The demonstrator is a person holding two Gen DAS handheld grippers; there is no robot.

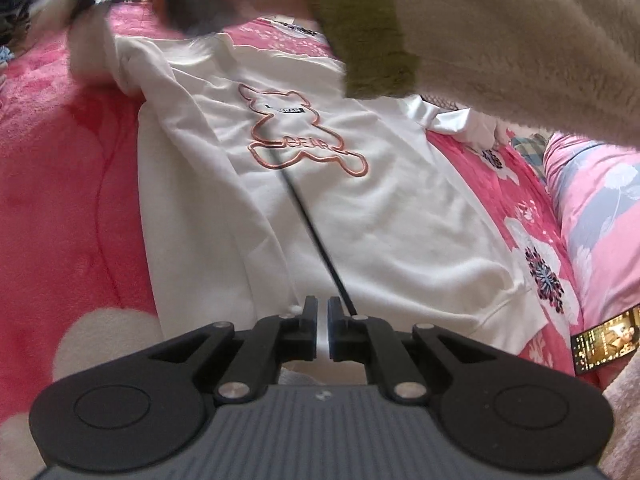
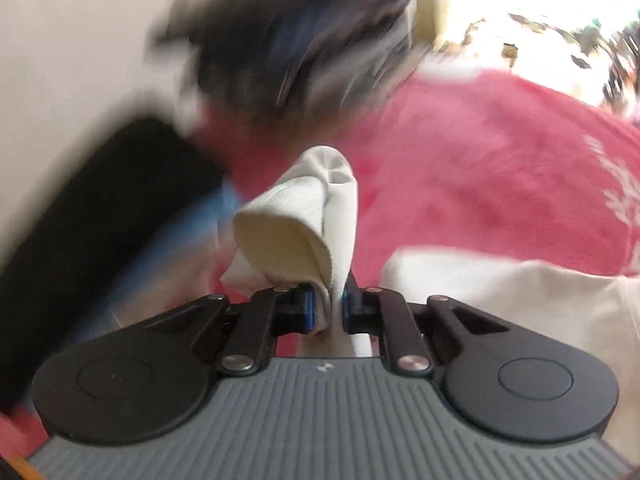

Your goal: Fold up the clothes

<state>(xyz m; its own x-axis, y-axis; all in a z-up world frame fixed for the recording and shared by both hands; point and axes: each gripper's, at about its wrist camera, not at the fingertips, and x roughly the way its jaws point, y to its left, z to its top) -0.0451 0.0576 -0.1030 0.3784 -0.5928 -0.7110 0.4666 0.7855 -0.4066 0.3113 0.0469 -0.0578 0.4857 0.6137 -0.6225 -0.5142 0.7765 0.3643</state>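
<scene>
White sweatshirt (image 1: 360, 208) lies flat, front up, on the pink blanket (image 1: 68, 184); pink bear outline (image 1: 296, 136) with lettering on the chest. Hem is nearest my left gripper (image 1: 322, 320), neck end far. My left fingers are nearly together, only a thin gap, nothing between them that I can see; the gripper sits just over the hem edge. A thin black cord (image 1: 316, 240) runs from beside the left gripper up across the shirt toward the bear.

My right gripper (image 2: 327, 312) is clamped on a ribbed white cuff (image 2: 296, 224), sleeve fabric bunched up and standing above the fingers, lifted off the blanket. The right view is heavily blurred; pink blanket and some white cloth show behind, a dark shape at left I can't identify.

In the left view, a fuzzy cream sleeve (image 1: 520, 40) with an olive cuff crosses the top right, above the shirt. One shirt sleeve (image 1: 456, 120) lies out to the right by the floral part of the blanket. A phone (image 1: 604, 338) with lit screen lies on the blanket at right, just past the hem corner.
</scene>
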